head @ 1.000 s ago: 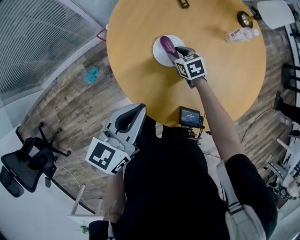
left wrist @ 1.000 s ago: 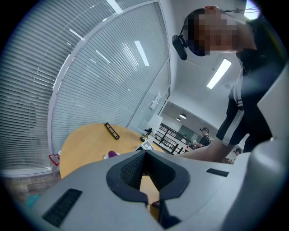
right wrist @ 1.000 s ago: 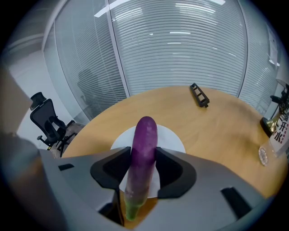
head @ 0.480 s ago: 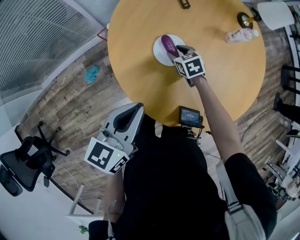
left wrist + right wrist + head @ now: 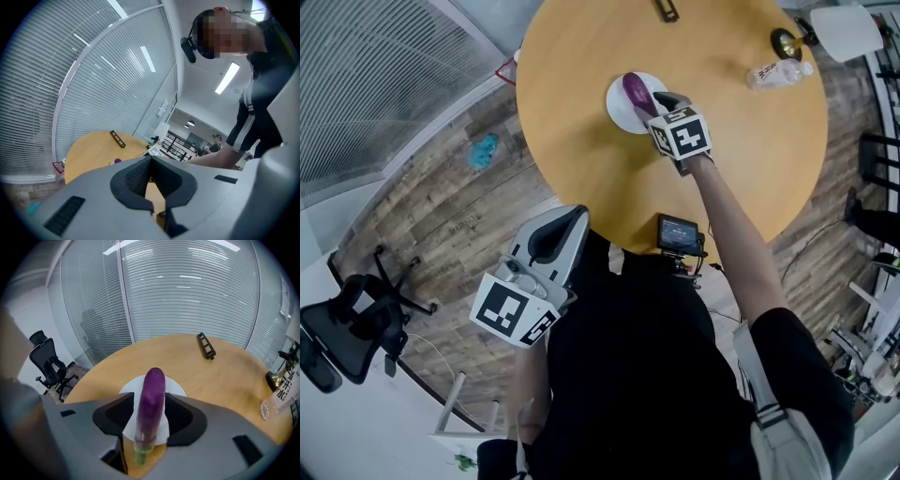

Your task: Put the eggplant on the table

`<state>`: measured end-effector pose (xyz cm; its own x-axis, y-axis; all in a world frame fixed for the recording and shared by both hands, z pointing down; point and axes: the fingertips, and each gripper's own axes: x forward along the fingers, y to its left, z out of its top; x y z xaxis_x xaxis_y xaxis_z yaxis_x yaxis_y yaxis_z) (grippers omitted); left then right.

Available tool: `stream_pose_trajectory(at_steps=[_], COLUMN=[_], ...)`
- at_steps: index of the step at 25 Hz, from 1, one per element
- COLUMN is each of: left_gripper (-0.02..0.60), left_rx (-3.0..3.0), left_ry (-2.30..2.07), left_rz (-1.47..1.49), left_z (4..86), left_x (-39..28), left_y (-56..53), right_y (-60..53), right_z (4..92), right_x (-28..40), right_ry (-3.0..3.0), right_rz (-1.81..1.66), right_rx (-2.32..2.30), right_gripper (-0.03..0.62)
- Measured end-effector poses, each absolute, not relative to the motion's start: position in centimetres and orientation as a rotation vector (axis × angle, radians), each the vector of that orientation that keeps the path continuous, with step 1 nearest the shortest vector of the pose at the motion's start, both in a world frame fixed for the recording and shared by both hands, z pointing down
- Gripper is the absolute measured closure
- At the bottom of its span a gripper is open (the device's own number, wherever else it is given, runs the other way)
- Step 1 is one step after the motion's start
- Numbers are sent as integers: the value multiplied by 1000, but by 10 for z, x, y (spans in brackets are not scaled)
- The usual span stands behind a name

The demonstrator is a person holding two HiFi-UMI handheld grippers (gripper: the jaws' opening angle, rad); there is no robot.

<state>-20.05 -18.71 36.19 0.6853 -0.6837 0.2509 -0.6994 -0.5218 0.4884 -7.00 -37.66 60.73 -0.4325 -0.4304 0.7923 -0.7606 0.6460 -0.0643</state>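
— Round wooden table, blinds behind it. Where's the eggplant?

— On the white plate near the table's middle, not on bare wood. Purple, slim. Green stem end at the plate's near rim, rounded end further in.

— Long axis against the nearer tool?

— It runs almost straight along the line that the right gripper points. Stem end is toward the gripper, blunt end away from it. The body lies between the two jaws, roughly centred.

— Gripped?

— Doesn't look so. The jaws have just been opening and stand wide, with the eggplant between them. White plate shows on either side of the lower body, so the pads read as flanking it, not pressing. Whether it rests fully on the plate I can't tell for sure.

— Other arm?

— Left gripper is well apart, held back off the table edge by the person's body. Jaws together, nothing between them. Right is plainly the nearer one.

— So what does the coming move turn on?

— My judgement: the task isn't done while the eggplant is on the plate. The jaws already straddle it across its short width, so closing would need no re-aiming. Bare wood lies all round the plate. A bottle sits far off at the right edge, out of the way.
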Motion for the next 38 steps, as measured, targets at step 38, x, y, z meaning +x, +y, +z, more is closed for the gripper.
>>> stream_pose_trajectory(at_steps=[38], left_gripper=[571], left_rx=[2575], left_ry=[-702], left_rz=[96], left_z=[349], left_x=[-169], left_y=[-153], right_y=[-233], right_z=[498], right_x=[-47], right_ry=[-2200], right_rz=[479], right_rx=[1089], right_gripper=[576])
